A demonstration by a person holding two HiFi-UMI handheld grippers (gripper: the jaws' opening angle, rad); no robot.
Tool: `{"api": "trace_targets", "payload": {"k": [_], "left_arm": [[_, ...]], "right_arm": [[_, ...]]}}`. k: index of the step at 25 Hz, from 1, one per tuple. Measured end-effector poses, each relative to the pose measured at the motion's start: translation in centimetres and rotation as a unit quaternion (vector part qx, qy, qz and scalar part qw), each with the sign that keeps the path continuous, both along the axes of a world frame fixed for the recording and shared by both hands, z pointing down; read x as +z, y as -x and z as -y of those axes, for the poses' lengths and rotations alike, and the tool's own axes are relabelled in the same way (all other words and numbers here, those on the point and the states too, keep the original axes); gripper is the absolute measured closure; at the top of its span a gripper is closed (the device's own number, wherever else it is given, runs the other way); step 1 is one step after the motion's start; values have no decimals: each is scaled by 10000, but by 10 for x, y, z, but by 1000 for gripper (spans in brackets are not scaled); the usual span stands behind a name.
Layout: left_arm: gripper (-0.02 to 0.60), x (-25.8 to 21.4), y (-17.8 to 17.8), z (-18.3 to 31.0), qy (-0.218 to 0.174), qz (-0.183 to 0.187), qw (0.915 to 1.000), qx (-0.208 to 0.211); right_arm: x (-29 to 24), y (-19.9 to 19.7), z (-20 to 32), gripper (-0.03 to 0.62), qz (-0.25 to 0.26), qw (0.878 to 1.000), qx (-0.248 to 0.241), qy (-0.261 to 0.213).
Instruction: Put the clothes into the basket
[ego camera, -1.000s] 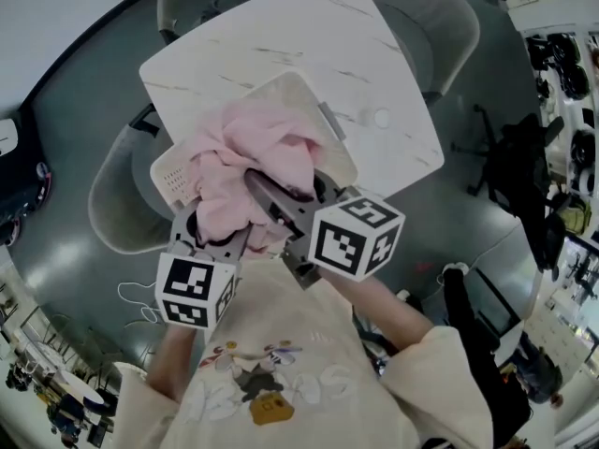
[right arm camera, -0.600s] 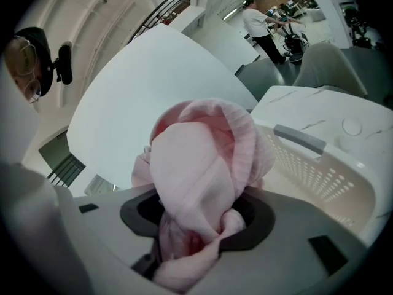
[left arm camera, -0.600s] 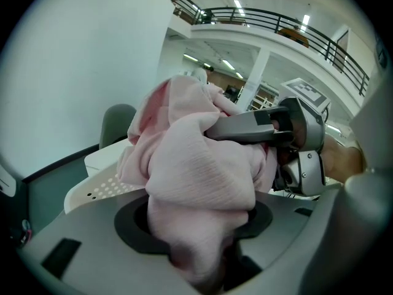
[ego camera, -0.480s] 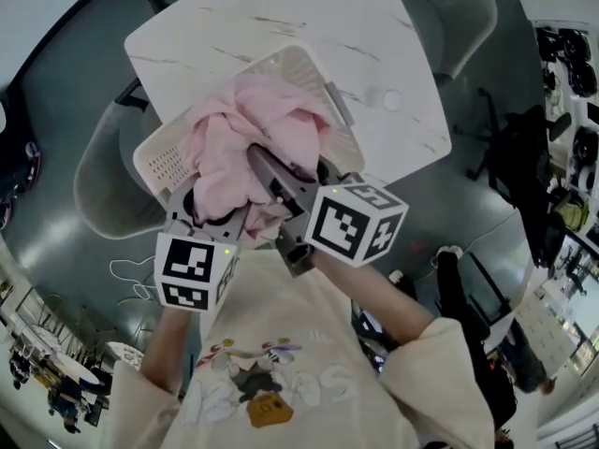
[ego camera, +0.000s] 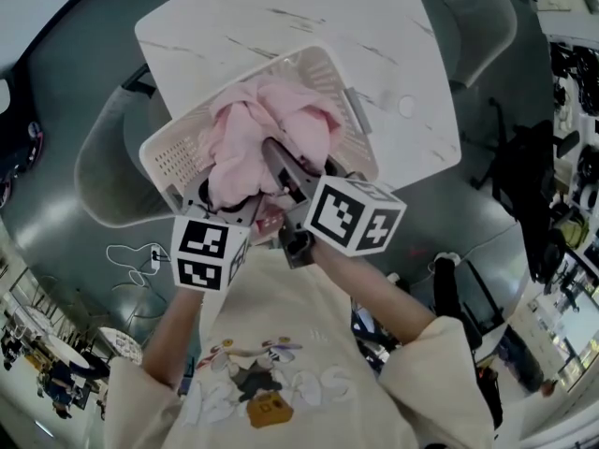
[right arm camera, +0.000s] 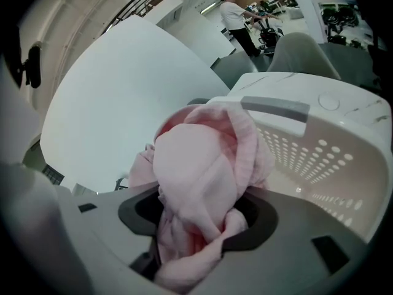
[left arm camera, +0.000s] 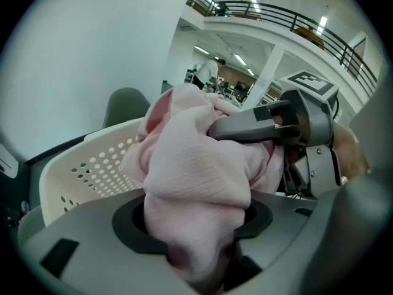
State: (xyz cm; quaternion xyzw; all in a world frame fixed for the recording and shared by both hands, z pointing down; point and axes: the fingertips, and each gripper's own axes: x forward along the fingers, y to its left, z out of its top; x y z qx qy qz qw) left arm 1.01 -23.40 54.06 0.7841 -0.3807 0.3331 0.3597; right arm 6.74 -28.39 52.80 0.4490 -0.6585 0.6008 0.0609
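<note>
A pink garment (ego camera: 267, 129) is bunched over the white perforated basket (ego camera: 178, 152), which stands on the marble table (ego camera: 374, 54). Both grippers hold it from the near side. My left gripper (ego camera: 220, 195) is shut on a thick fold of the garment (left arm camera: 196, 165), which fills its throat. My right gripper (ego camera: 281, 162) reaches in from the right and its jaws are opening, with the garment (right arm camera: 196, 165) still bunched between them and hiding the pads. The right gripper's dark finger (left arm camera: 245, 125) presses into the cloth in the left gripper view. The basket wall (right arm camera: 319, 152) stands just beyond.
The basket's grey handle (ego camera: 356, 110) faces the table's middle. Grey chairs stand at the left (ego camera: 108, 171) and upper right (ego camera: 477, 17) of the table. A white cable (ego camera: 131, 255) lies on the floor at the left. People stand far off in the hall.
Both grippers have moved forward with the pink garment, which now sits lower inside the basket, with more of the rim showing around it.
</note>
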Motion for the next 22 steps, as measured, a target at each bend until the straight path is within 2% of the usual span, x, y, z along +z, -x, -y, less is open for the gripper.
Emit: {"api": "trace_targets", "payload": {"k": [6,14,22], "left_arm": [[339,19,-1,-7,95,75,9999,-104],[337,44,0,-3,190,172,9994,-249],[337,73,-2,3,617,172,9970,-442]], "right_arm": [[18,-5,-4,355,-215,9997,5,107],[44,-9,0,353,-344,9980,210,480],[73,-15,8,353,-569,9934,393,916]]}}
